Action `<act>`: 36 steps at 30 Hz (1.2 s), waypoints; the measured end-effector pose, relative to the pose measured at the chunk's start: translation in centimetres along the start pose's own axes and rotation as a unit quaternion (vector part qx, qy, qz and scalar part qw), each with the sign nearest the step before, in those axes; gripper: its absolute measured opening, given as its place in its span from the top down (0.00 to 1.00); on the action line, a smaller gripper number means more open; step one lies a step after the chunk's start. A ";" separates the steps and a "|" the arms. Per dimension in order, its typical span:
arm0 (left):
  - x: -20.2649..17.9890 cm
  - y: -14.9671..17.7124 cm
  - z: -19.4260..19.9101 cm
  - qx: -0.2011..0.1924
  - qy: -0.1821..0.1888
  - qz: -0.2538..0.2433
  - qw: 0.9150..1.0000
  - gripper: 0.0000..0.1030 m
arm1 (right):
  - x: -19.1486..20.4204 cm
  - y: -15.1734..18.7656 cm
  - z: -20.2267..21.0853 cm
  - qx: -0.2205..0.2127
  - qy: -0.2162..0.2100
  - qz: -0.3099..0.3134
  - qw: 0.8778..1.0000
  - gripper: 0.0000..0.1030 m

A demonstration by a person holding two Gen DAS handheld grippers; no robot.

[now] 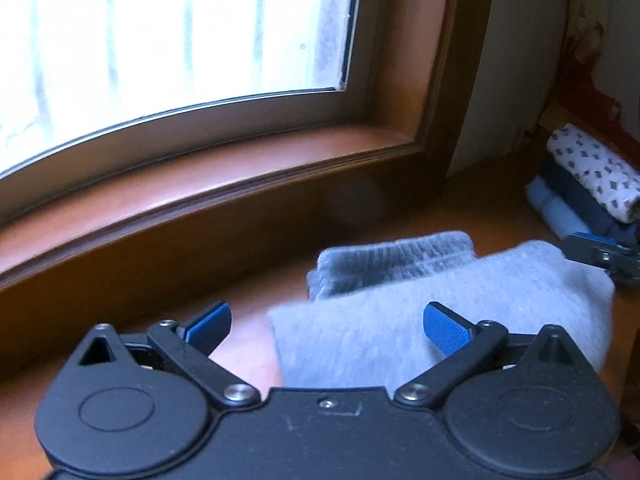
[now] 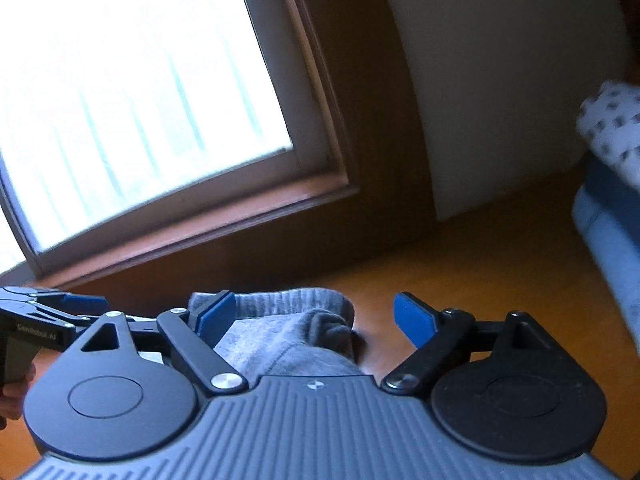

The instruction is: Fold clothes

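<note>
A folded grey garment (image 1: 460, 292) with a ribbed cuff lies on the wooden surface (image 1: 248, 360) below the window. My left gripper (image 1: 326, 322) hovers over its near-left edge, jaws wide open, the blue pads (image 1: 444, 326) clear of the cloth. In the right wrist view the same grey garment (image 2: 288, 336) lies under my right gripper (image 2: 316, 318), whose jaws stand wide apart and grip nothing. The right gripper (image 1: 592, 250) shows at the garment's far right corner. The left gripper (image 2: 80, 306) shows at the left edge, with a hand on it.
A stack of folded clothes (image 1: 580, 184), white patterned on top of dark blue and light blue, sits at the right by the wall; it also appears as the stack (image 2: 608, 200) in the right wrist view. A wooden window sill (image 1: 200, 196) runs along the back.
</note>
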State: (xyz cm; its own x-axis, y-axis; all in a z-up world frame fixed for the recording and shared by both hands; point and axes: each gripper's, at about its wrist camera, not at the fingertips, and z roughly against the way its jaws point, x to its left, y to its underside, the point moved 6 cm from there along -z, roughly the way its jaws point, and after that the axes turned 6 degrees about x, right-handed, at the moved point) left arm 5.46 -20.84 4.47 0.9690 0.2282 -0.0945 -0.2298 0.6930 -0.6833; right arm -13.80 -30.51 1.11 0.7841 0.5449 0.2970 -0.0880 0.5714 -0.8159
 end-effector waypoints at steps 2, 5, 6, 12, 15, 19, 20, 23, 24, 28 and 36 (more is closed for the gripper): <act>0.2 1.4 1.1 0.005 0.003 0.002 1.000 0.00 | -0.1 1.1 1.9 0.000 0.007 -0.003 1.000 0.13; -0.1 3.6 2.5 0.016 0.014 -0.004 1.000 0.00 | -0.2 3.4 4.1 0.009 0.022 -0.013 1.000 0.13; -0.3 4.3 2.8 0.019 0.016 -0.009 1.000 0.00 | -0.2 4.2 4.8 0.014 0.026 -0.018 0.999 0.13; -1.7 7.8 2.1 0.052 0.029 -0.042 0.997 0.00 | 0.8 8.3 5.8 0.061 0.028 -0.016 0.998 0.13; -2.4 8.6 0.5 0.066 0.024 -0.041 0.997 0.00 | 2.0 9.6 5.2 0.085 0.025 0.010 0.996 0.13; -3.0 8.8 -0.9 0.065 0.035 -0.032 0.997 0.00 | 3.8 10.3 4.4 0.091 0.018 0.045 0.995 0.13; -3.1 8.8 -1.0 0.063 0.036 -0.034 0.997 0.00 | 4.2 10.4 4.1 0.093 0.016 0.053 0.994 0.13; -3.6 8.6 -1.6 0.056 0.036 -0.044 0.997 0.00 | 4.7 10.5 3.1 0.102 0.011 0.072 0.992 0.13; -3.7 8.6 -1.7 0.052 0.036 -0.051 0.997 0.00 | 4.8 10.5 2.8 0.103 0.011 0.074 0.992 0.13; -4.3 9.0 -2.3 0.046 0.036 -0.083 0.995 0.00 | 4.6 10.8 1.9 0.107 0.010 0.078 0.991 0.13; -5.1 9.5 -4.3 0.042 0.042 -0.144 0.988 0.00 | 5.1 11.1 0.0 0.109 0.001 0.125 0.986 0.14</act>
State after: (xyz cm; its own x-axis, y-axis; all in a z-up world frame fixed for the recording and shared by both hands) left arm -1.27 -18.37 -4.70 0.9985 -0.0421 0.0337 0.0539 0.7761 -0.6283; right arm -10.73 -21.37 -6.43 0.7220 0.6847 0.0994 -0.4084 0.5377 -0.7376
